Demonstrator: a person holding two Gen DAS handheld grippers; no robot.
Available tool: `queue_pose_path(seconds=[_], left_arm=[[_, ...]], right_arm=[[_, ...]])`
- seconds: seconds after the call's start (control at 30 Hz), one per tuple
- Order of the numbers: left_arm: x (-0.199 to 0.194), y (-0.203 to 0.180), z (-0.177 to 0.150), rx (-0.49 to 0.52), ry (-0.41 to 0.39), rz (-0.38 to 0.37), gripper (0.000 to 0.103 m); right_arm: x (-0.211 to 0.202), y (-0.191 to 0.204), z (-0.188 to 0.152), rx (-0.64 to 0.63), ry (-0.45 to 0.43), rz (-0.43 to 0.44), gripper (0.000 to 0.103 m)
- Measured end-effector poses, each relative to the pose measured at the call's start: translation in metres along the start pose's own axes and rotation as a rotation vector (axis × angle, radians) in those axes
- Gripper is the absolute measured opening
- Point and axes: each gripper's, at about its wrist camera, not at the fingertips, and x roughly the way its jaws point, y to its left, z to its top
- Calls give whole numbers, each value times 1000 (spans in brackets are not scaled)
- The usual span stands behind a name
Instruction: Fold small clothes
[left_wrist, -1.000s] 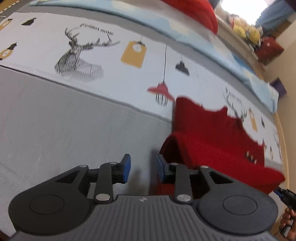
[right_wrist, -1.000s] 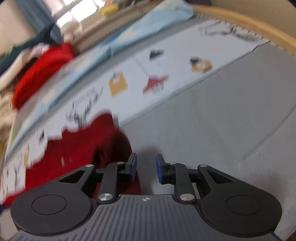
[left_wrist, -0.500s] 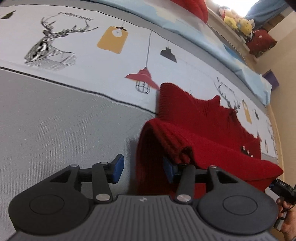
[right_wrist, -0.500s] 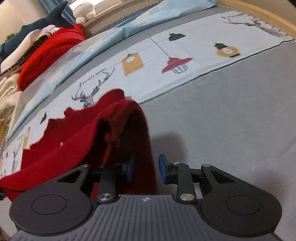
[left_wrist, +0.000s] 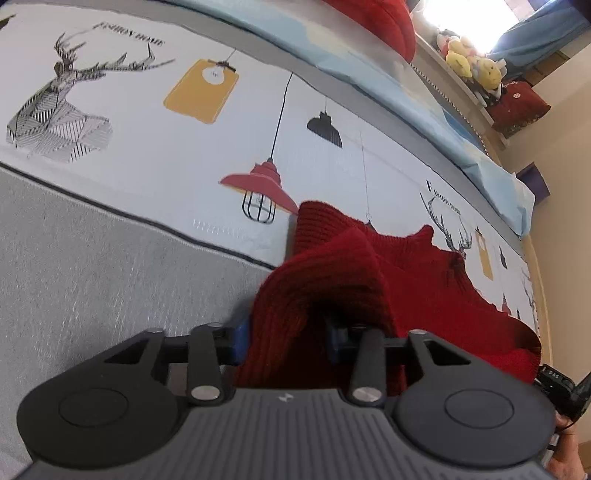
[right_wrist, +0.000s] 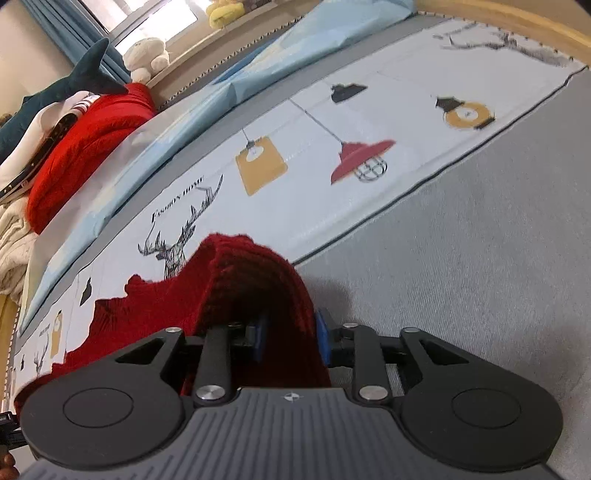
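A small red knit sweater (left_wrist: 424, 280) lies on a printed bedsheet, its near edge lifted into a fold. My left gripper (left_wrist: 286, 338) is shut on that raised edge; red fabric fills the gap between the blue pads. In the right wrist view the same sweater (right_wrist: 155, 317) spreads to the left, and my right gripper (right_wrist: 290, 338) is shut on another part of the lifted edge, which arches over the fingers. The pads are partly hidden by the knit.
The bed has a grey band (left_wrist: 92, 266) and a white band printed with deer and lamps (left_wrist: 207, 96). A light blue quilt (right_wrist: 258, 62), a red garment pile (right_wrist: 85, 144) and plush toys (right_wrist: 147, 55) lie at the far side. The wooden bed edge (right_wrist: 517, 22) curves at right.
Both grippers have closed on the sweater's near edge and lifted it; the fold now stands higher and is carried over the sweater body.
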Motion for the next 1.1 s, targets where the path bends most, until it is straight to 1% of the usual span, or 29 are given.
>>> queue_pose_path(seconds=[0.03, 0.07, 0.1, 0.17, 0.2, 0.27, 0.3, 0.33, 0.37, 0.4, 0.43, 0.5, 0.57, 0.63, 0.67, 0.77, 0.8, 0.83, 0.9, 0.97, 1.0, 1.03, 1.1], left_arm=[[0, 0, 1, 4, -6, 2, 31], [-1, 1, 1, 6, -14, 6, 21], [-2, 1, 2, 11, -22, 6, 16], [-8, -2, 3, 31, -53, -5, 13], [-12, -3, 4, 42, -79, -9, 13], [-19, -3, 7, 28, -124, -23, 12], [-17, -3, 7, 20, -121, -14, 12], [-12, -2, 6, 21, -100, 13, 12], [-5, -3, 4, 29, -69, 47, 12], [-1, -3, 3, 32, -50, 59, 13], [1, -2, 3, 29, -40, 54, 13], [1, 0, 4, 7, -33, 33, 13], [1, 3, 4, -12, -29, 16, 13], [2, 3, 4, -13, -22, 13, 15], [3, 3, 4, -14, -15, 11, 16], [3, 2, 2, -11, -15, 13, 15], [2, 1, 2, 0, -23, 15, 14], [0, -2, 2, 16, -39, 19, 12], [-9, -9, 4, 64, -96, 36, 11], [-21, -16, 6, 100, -162, 20, 11], [-26, -20, 7, 116, -195, 10, 11], [-31, -24, 7, 138, -228, 4, 11], [-39, -33, 6, 183, -299, 5, 11]], right_arm=[[0, 0, 1, -1, -5, 3, 17], [0, 0, 1, 0, -5, 2, 14], [0, 0, 2, 1, -9, -2, 13], [-4, 1, 4, -1, -35, 3, 9], [-9, 2, 5, 5, -63, 16, 9], [-22, 4, 11, 35, -143, 70, 6], [-24, 4, 13, 47, -155, 70, 6], [-21, 3, 13, 55, -141, 37, 6], [-13, 1, 11, 57, -105, -4, 6], [-6, 0, 8, 56, -66, -30, 6], [-2, -1, 6, 53, -42, -40, 7], [1, 1, 4, 42, -32, -42, 7], [0, 1, 4, 47, -19, -39, 13], [3, -1, 4, 54, 5, -36, 13], [5, -3, 3, 53, 16, -36, 17], [9, -2, 0, 47, 43, -32, 16], [7, 1, -1, 42, 42, -26, 12], [4, 4, -1, 29, 24, -29, 6], [-7, 12, 1, -9, -45, -25, 5], [-23, 17, 6, -11, -141, 6, 4], [-31, 17, 8, 10, -185, 45, 3], [-38, 17, 10, 20, -224, 79, 0], [-53, 20, 11, -9, -343, 58, 0]])
